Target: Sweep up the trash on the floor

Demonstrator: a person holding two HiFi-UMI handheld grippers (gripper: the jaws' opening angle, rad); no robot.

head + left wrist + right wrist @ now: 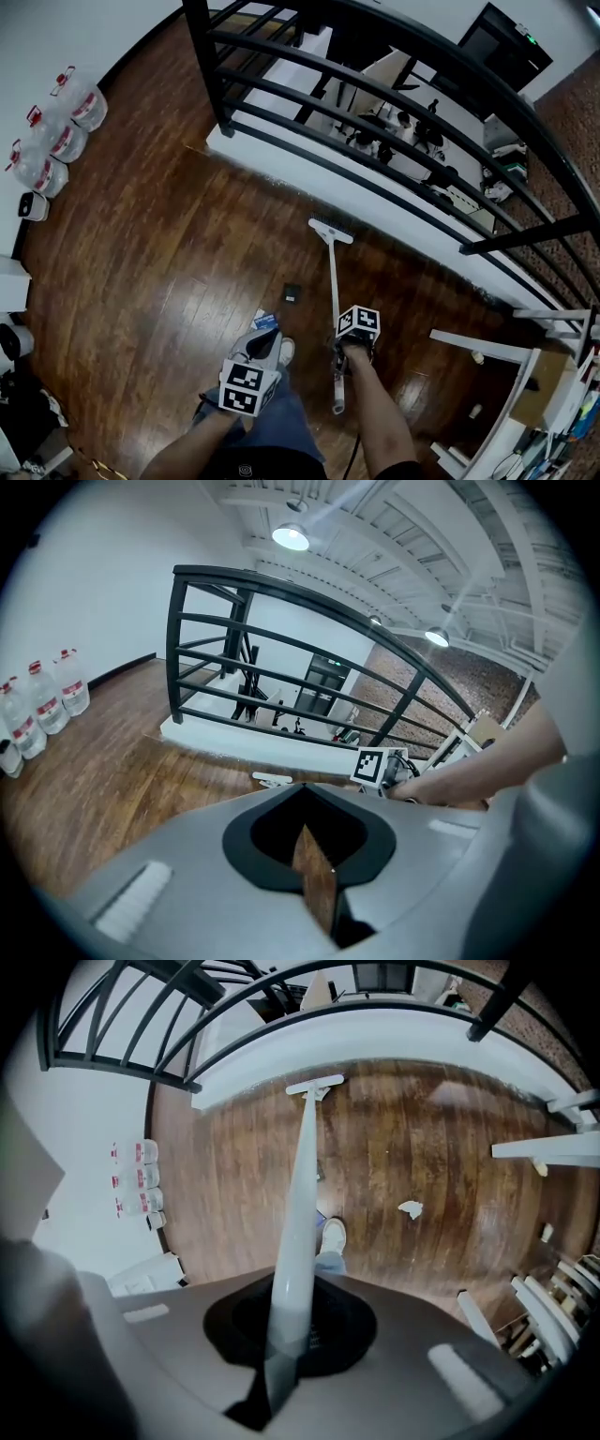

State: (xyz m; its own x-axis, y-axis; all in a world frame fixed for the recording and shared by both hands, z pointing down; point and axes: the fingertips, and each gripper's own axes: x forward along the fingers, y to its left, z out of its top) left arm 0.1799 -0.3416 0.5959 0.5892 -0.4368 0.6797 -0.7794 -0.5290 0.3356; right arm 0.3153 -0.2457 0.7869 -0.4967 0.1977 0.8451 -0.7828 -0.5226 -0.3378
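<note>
**Broom gripped high, scraps well short of the broom head**

The right tool is clamped on the upper part of the broom handle. The left tool carries nothing, and its jaws are nearly together, with only a sliver of floor showing between them. The broom head rests on the wooden floor, close to the white base of the black railing.

A crumpled white scrap lies well back from the broom head, off to one side of the person's shoe. A small dark square sits between the broom head and that shoe, just beside the line of the handle.

To sweep well from here, I would keep the broom head flat and pull it back in short, low strokes. That way each piece is gathered toward the feet instead of being flicked aside. One grip so far up a long handle gives little control over twist, and the idle left tool could steady the handle lower down.

The handle is a smooth, pale, round tube, so it may turn in the jaws if the broom head catches. The broom head itself is a narrow, flat white bar.

The floor is dark, glossy planking with bright reflections (these are easily mistaken for litter). It should let light scraps slide, though the seams between planks may catch small bits. The white scrap looks papery and nearly weightless. The dark square looks thin and flat, and probably needs the edge of the broom head pressed firmly down to shift it.
</note>
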